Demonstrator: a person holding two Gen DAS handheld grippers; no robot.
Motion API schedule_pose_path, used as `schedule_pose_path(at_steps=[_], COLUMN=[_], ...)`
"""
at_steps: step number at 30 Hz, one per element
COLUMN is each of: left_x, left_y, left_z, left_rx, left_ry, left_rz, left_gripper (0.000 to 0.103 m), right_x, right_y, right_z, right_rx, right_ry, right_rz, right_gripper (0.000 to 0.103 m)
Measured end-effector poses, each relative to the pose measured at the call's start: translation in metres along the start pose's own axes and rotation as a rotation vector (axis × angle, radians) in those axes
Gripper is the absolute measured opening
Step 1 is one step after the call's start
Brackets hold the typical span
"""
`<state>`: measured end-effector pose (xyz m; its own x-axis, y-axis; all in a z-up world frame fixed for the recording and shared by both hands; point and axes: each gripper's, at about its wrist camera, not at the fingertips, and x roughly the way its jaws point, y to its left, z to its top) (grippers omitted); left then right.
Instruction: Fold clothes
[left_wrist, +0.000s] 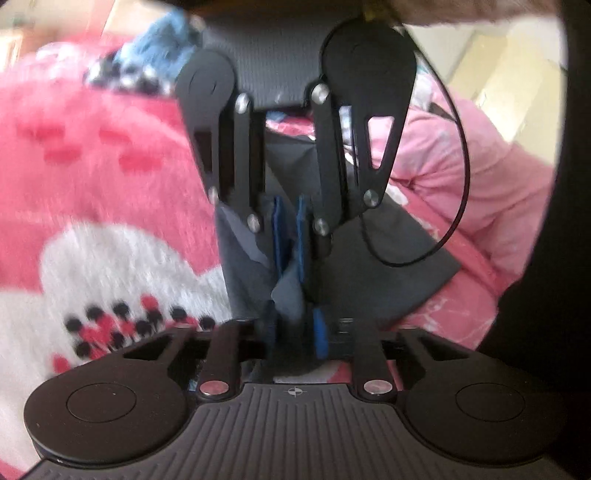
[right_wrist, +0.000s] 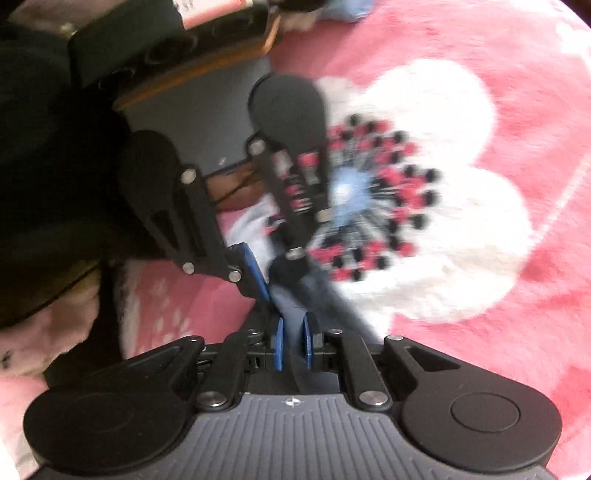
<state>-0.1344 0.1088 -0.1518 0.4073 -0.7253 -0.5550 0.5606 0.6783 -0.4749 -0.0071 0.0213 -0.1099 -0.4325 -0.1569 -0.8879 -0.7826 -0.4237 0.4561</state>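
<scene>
1. While I watch from beside the bed, the left gripper (left_wrist: 297, 332) sits low over a pink blanket (left_wrist: 92, 166) with a big white flower on it. Its jaws are clenched on a grey cloth (left_wrist: 388, 266), and a fold of that cloth is bunched between the blue pads (left_wrist: 319, 334).
2. Just past it, nose to nose, is the right gripper (left_wrist: 290, 229). It is tilted steeply down, and the two tools nearly touch at the tips.
3. Between them the cloth runs from one pair of pads to the other. Its loose part spreads to the right over the blanket and ends in a corner.
4. From the right wrist view, the right gripper (right_wrist: 292, 341) has the cloth (right_wrist: 291, 295) passing between its narrow-set pads (right_wrist: 279, 343). Blur keeps me from telling whether they pinch it or merely straddle it.
5. Opposite it there, the left gripper (right_wrist: 273, 269) comes in from the upper left, with a black sleeve (right_wrist: 37, 147) behind it.
6. To the right of both, the flower (right_wrist: 443, 184) fills the blanket (right_wrist: 535, 350).
7. Farther off in the left wrist view, a blue garment (left_wrist: 166, 33) lies at the top left, and pale pink fabric (left_wrist: 480, 155) is heaped at the right.
</scene>
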Motion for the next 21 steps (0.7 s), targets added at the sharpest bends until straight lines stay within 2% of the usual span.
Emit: schedule_pose_path(at_steps=[2, 4, 6, 8, 11, 12, 15, 18, 20, 21], left_x=[0.001, 0.002, 0.002, 0.003, 0.003, 0.003, 0.004, 0.006, 0.006, 0.005], left_y=[0.014, 0.027, 0.036, 0.041, 0.049, 0.052, 0.059, 0.060, 0.059, 0.059], left_z=[-0.001, -0.002, -0.004, -0.005, -0.008, -0.009, -0.011, -0.011, -0.010, -0.010], left_rx=[-0.106, -0.200, -0.269, -0.316, -0.395, -0.421, -0.472, -0.474, -0.470, -0.474], left_ry=[0.006, 0.006, 0.004, 0.002, 0.004, 0.005, 0.024, 0.052, 0.061, 0.060], left_rz=[-0.046, -0.088, -0.124, -0.150, -0.195, -0.212, -0.228, -0.209, -0.202, -0.203], left_gripper=[0.006, 0.005, 0.005, 0.005, 0.004, 0.004, 0.004, 0.004, 0.004, 0.004], right_x=[0.000, 0.003, 0.009, 0.016, 0.018, 0.015, 0.014, 0.017, 0.013, 0.009], right_y=[0.004, 0.015, 0.023, 0.025, 0.018, 0.012, -0.005, -0.017, -0.020, -0.015], right_z=[-0.004, -0.009, -0.014, -0.019, -0.017, -0.015, -0.012, -0.013, -0.016, -0.018], right_rx=[-0.053, -0.142, -0.212, -0.245, -0.193, -0.157, -0.038, 0.039, 0.077, 0.074], right_ry=[0.015, 0.047, 0.085, 0.125, 0.168, 0.164, 0.154, 0.132, 0.103, 0.082], right_rz=[-0.066, -0.141, -0.194, -0.193, -0.126, -0.103, -0.035, 0.000, -0.008, -0.039], right_gripper=[0.048, 0.054, 0.054, 0.052, 0.028, 0.024, 0.023, 0.024, 0.032, 0.041])
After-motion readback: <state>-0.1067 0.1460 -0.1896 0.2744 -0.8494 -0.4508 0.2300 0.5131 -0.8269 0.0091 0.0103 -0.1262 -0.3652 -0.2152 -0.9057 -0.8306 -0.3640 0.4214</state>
